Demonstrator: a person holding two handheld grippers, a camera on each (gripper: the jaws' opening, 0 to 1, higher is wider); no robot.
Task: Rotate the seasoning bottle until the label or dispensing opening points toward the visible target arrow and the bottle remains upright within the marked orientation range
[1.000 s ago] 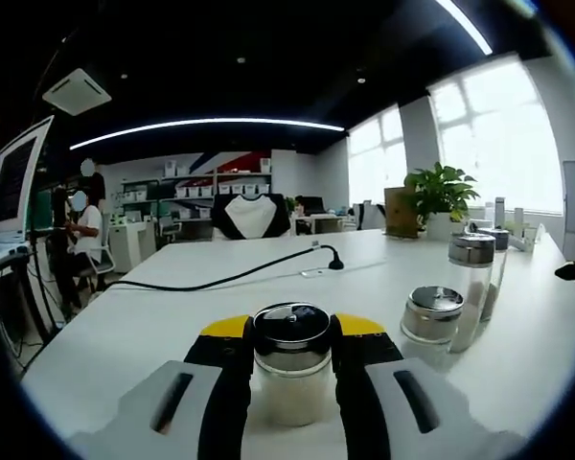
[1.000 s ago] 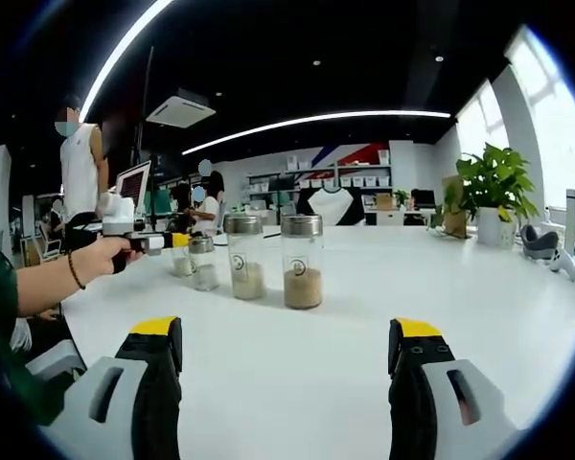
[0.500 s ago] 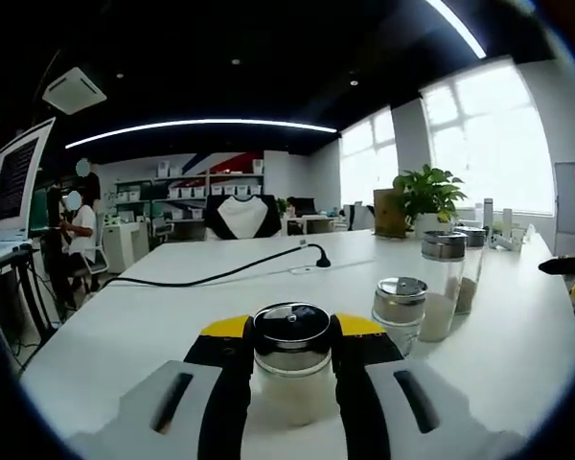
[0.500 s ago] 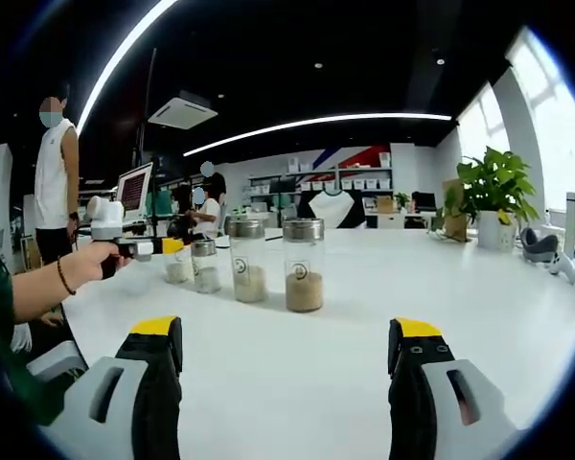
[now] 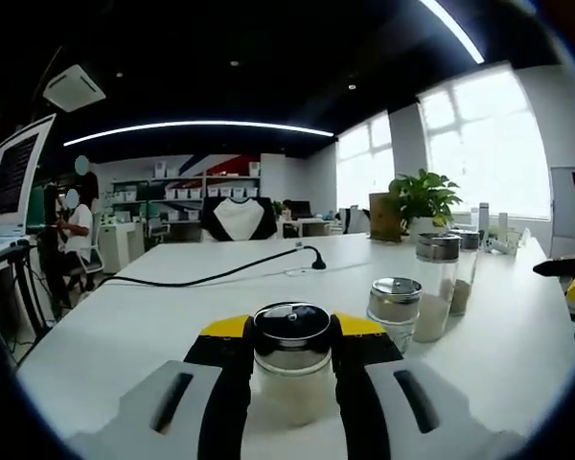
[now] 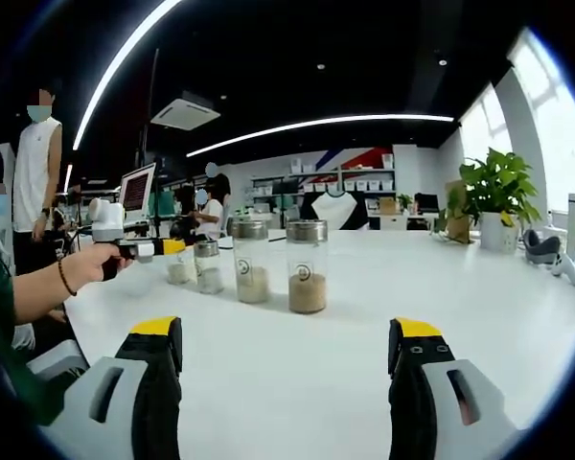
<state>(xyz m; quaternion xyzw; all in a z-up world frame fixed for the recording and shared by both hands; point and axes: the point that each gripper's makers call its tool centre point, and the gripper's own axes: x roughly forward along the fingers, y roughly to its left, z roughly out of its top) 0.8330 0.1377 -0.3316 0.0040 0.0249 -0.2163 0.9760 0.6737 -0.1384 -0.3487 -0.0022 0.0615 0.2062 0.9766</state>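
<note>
White table (image 6: pixel 297 374), office shelving (image 5: pixel 187 192), windows (image 5: pixel 479 144)

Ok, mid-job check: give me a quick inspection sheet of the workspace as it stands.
Surface: white table, bare in front of the right claw.
Job's things: short seasoning bottle, upright, steel cap, pale contents; no target arrow seen.
Clutter: another short bottle and two tall bottles in a row; potted plant.
Grippers: left claw shut on the short seasoning bottle; right claw open, holding nothing.
Cables: black cable lies across the table.
Surroundings: open office, shelves, monitor, people at the far side.
</note>
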